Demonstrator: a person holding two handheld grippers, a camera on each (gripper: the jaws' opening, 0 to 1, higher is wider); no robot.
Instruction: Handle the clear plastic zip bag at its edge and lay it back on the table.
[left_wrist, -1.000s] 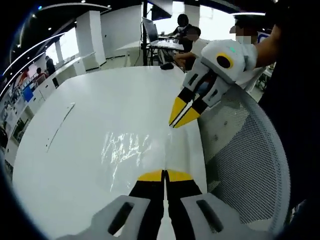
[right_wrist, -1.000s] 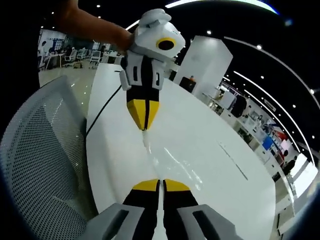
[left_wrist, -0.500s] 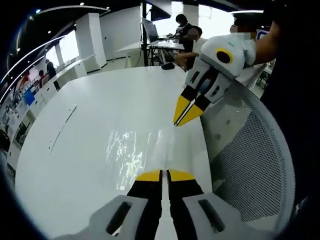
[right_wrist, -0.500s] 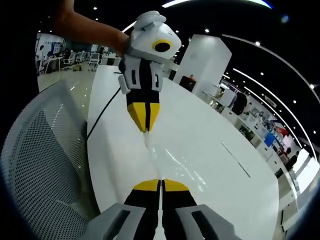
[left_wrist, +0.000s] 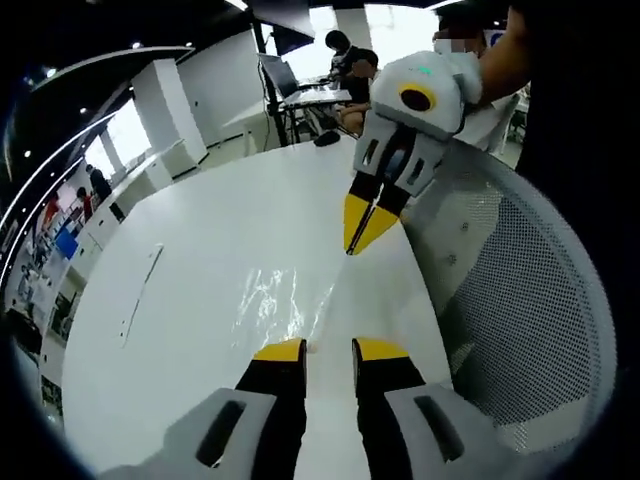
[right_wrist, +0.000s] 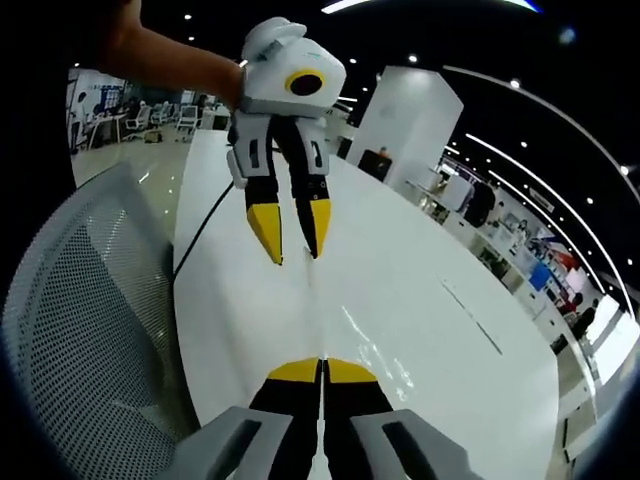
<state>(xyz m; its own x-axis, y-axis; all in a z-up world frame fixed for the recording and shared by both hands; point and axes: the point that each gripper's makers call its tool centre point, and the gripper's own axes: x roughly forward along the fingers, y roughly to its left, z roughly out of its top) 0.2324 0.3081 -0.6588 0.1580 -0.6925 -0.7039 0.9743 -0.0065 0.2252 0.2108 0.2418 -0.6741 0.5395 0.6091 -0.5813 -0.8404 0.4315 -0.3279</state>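
On the white table (left_wrist: 190, 270), the clear plastic zip bag (left_wrist: 275, 305) lies glinting just ahead of the left gripper (left_wrist: 327, 349), toward 11 o'clock of its tips in the left gripper view. Its jaws stand parted and empty; in the right gripper view that left gripper (right_wrist: 290, 238) hangs above the tabletop. The right gripper (right_wrist: 320, 370) is pressed together, seemingly pinching the bag's edge (right_wrist: 325, 340). To finish well, lower that edge flat, then part the jaws slowly and lift straight away. Compared with 0.5 s ago, the left jaws have parted and let go.
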